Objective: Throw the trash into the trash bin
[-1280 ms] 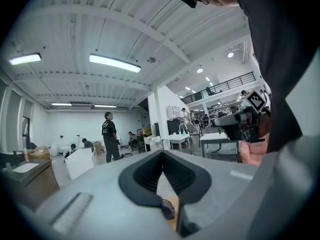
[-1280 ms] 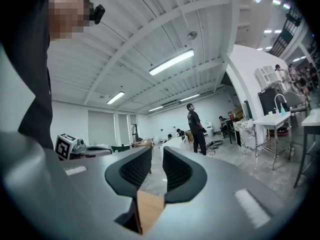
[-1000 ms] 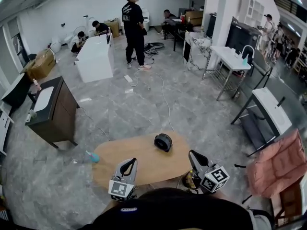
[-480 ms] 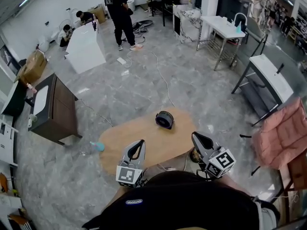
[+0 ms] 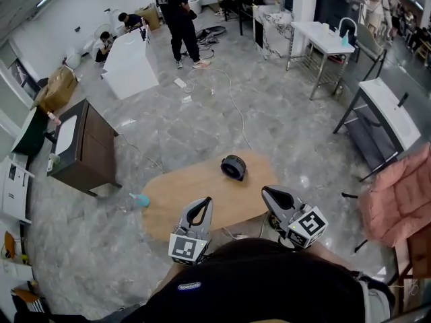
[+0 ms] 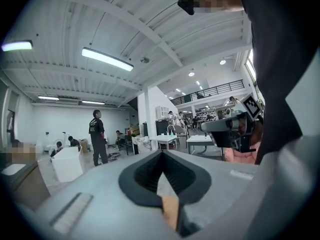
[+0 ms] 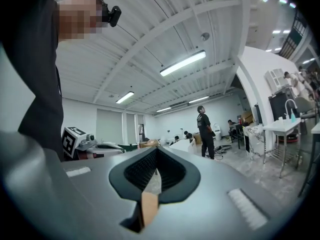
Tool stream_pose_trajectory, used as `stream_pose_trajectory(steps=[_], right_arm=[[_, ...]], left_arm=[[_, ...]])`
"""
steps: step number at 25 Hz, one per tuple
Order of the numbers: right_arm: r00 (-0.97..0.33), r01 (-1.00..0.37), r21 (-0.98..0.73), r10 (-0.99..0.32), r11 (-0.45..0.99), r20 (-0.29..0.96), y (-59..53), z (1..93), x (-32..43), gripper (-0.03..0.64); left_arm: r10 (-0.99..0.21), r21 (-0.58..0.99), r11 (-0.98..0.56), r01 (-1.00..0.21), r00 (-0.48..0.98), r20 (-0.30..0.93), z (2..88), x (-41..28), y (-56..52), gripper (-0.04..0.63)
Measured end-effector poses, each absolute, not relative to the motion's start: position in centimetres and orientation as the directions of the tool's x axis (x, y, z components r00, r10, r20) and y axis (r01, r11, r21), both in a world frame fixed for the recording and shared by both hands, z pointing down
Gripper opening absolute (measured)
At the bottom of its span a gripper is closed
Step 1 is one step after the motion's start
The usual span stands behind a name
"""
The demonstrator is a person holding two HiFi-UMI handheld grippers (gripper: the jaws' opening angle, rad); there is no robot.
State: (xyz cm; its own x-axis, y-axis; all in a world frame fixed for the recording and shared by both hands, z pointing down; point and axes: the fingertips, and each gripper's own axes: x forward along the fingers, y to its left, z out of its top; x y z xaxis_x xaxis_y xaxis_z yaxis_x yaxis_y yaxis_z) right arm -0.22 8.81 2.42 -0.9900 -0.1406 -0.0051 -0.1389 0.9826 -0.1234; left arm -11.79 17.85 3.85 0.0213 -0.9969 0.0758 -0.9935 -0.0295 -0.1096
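Big open workshop room, grey marbled floor, and an oval wooden surface point(image 5: 168, 204) sat right in front of the person. Both grippers were held level just over its near edge. The left gripper point(image 5: 200, 204) had its fingers clenched with nothing between them, and the right gripper point(image 5: 269, 194) was the same, pinched together and empty.

So my read was that no trash had been picked up yet and this was the looking-for-it stage. The only thing on the surface was a black round thing point(image 5: 233, 167) near the far edge. I couldn't tell if it was the trash, a small bin, or neither. No obvious bin showed anywhere.

The next move would need the fingers let apart first, then a reach across the surface to that black thing.

A teal object point(image 5: 139, 200) lay on the floor just beside the surface's left end. Farther off were a dark cabinet point(image 5: 91, 157), a cable point(image 5: 236, 110) trailing over the floor and a standing person point(image 5: 176, 12), all well apart. Nothing blocked the reach.
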Motion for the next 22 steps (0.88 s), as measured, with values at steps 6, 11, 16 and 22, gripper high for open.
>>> stream_pose_trajectory(steps=[6,11,16,22], right_arm=[[-0.997,-0.068,-0.093,-0.070,0.993,-0.022,9.7,1.2,-1.7,0.031],[-0.995,0.004,-0.243,-0.021,0.970,-0.101,10.4,-0.2,-2.9,0.054],[-0.991,0.117,-0.222,0.100,0.968,-0.089,12.6,-0.7,-4.5,0.031],[-0.996,0.090,-0.196,0.087,0.976,-0.020,13.4,1.7,-4.1,0.029]], left_arm=[[-0.994,-0.117,0.044,-0.992,-0.055,0.089,2.8,-13.0,20.0,0.002],[-0.989,-0.199,0.074,-0.977,-0.098,0.109,2.8,-13.1,21.6,0.002],[-0.992,-0.120,0.072,-0.990,-0.084,0.096,2.8,-13.4,21.6,0.002],[-0.995,-0.171,0.013,-0.985,-0.030,0.096,2.9,-12.7,20.8,0.002]])
